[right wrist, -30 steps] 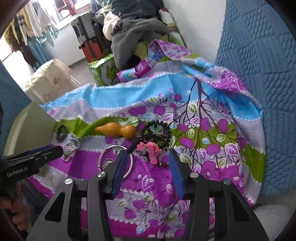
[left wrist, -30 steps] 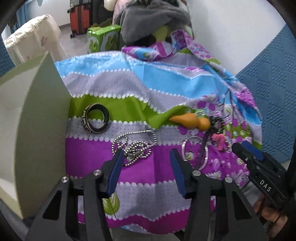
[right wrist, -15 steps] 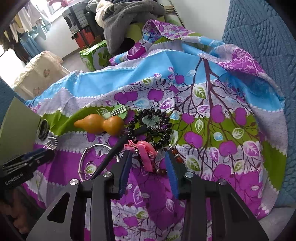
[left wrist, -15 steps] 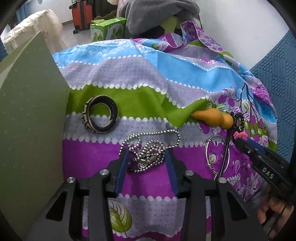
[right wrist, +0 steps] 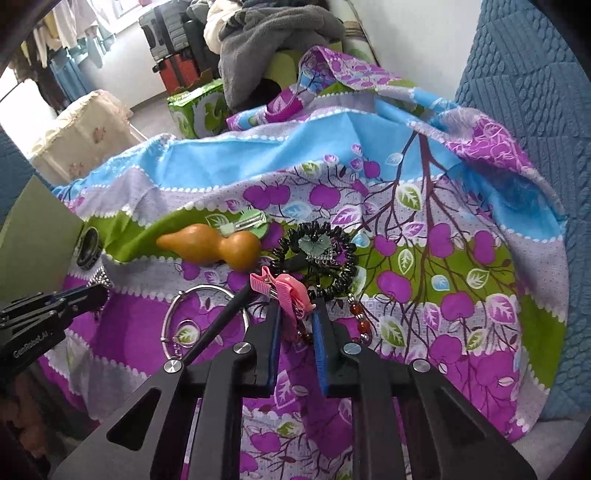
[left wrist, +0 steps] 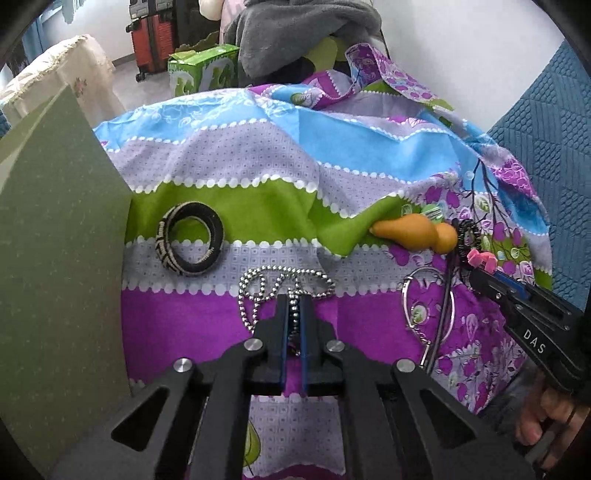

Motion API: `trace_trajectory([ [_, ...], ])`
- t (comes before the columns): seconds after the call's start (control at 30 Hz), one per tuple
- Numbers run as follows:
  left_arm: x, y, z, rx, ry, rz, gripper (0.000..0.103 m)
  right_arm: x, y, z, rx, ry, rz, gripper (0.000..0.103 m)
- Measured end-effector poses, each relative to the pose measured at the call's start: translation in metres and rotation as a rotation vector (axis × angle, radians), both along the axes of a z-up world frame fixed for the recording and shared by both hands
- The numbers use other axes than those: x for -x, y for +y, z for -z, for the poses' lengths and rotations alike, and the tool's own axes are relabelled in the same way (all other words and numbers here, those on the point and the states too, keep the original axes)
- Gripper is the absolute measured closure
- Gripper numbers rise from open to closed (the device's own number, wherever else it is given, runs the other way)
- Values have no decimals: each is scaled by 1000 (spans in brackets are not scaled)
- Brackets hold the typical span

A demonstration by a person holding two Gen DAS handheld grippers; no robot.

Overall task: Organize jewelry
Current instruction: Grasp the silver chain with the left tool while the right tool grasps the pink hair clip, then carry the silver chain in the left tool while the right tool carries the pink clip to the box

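Observation:
Jewelry lies on a colourful patterned cloth (left wrist: 258, 155). My left gripper (left wrist: 293, 301) is shut on a silver ball chain (left wrist: 284, 282) lying on the purple band. A black and white woven bangle (left wrist: 190, 238) lies to its left. My right gripper (right wrist: 295, 314) has its jaws narrowed around a pink hair clip (right wrist: 286, 290), a small gap still showing. Just beyond it lie a black beaded bracelet (right wrist: 317, 254), an orange gourd pendant (right wrist: 210, 247), a silver hoop (right wrist: 203, 317) and amber beads (right wrist: 360, 317).
A green box panel (left wrist: 55, 258) stands upright at the left edge of the cloth. A blue quilted cushion (right wrist: 535, 92) rises on the right. A green carton (left wrist: 199, 74), grey clothes (left wrist: 306, 29) and suitcases sit behind.
My left gripper moved forward and closed on the ball chain. My right gripper moved forward over the pink hair clip and narrowed its jaws around it.

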State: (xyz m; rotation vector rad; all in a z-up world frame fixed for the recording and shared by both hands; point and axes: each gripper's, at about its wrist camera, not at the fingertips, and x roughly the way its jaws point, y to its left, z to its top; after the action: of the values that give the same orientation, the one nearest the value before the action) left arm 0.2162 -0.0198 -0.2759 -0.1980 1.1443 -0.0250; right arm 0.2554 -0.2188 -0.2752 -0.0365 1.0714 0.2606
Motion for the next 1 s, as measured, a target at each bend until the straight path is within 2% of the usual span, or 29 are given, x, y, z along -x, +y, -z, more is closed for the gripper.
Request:
trace_trajectory([
  [0.4, 24, 2, -47, 53, -70, 2, 99, 30, 2, -43, -20, -67, 8, 89],
  [0.53, 35, 1, -63, 40, -113, 7, 99, 46, 6, -58, -24, -89, 2, 89],
  [0.63, 44, 2, -75, 66, -127, 42, 99, 57, 8, -67, -21, -100, 1, 89],
  [0.73, 51, 1, -85, 58, -141, 60, 99, 65, 11, -78, -19, -119, -4, 89],
  [1.0, 69, 19, -131, 62, -238, 31, 99, 77, 18, -117, -51, -174, -3, 89],
])
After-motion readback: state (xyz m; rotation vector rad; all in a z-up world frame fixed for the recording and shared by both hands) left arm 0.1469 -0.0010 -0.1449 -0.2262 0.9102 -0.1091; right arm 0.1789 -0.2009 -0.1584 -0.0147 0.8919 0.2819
